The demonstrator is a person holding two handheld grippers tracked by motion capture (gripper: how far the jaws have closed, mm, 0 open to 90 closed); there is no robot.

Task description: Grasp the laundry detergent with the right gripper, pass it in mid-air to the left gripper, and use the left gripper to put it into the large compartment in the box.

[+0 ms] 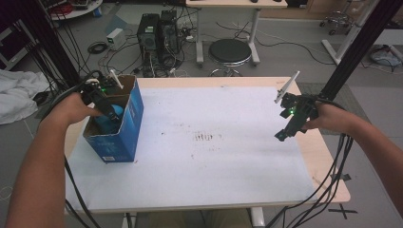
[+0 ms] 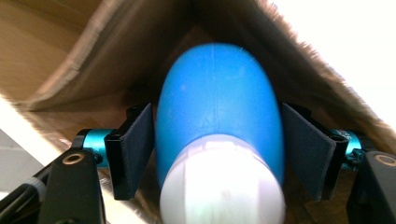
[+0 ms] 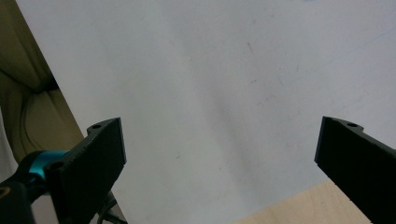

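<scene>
From above: left hand-held gripper (image 1: 112, 115) reaching down into an open blue cardboard box (image 1: 129, 124) at the left edge of the table (image 1: 328, 156), near a rounded blue shape inside; grip itself hidden there by box wall and hand

Closer, from the left gripper view: smooth blue rounded plastic object with a white end (image 2: 218, 126) sitting between the 2 black jaws of the left hand-held gripper (image 2: 218, 154), jaws set against its sides, pinching it; brown corrugated inner walls of the box (image 2: 70, 51) closing in behind and above

Right hand-held gripper (image 1: 284, 134) held over the right part of the white sheet (image 1: 214, 161) covering the table, well apart from the box

In the right gripper view: right hand-held gripper (image 3: 219, 154) with jaws spread wide, nothing between them, bare white sheet (image 3: 210, 70) below, a strip of pale wood (image 3: 289, 210) at the bottom
</scene>
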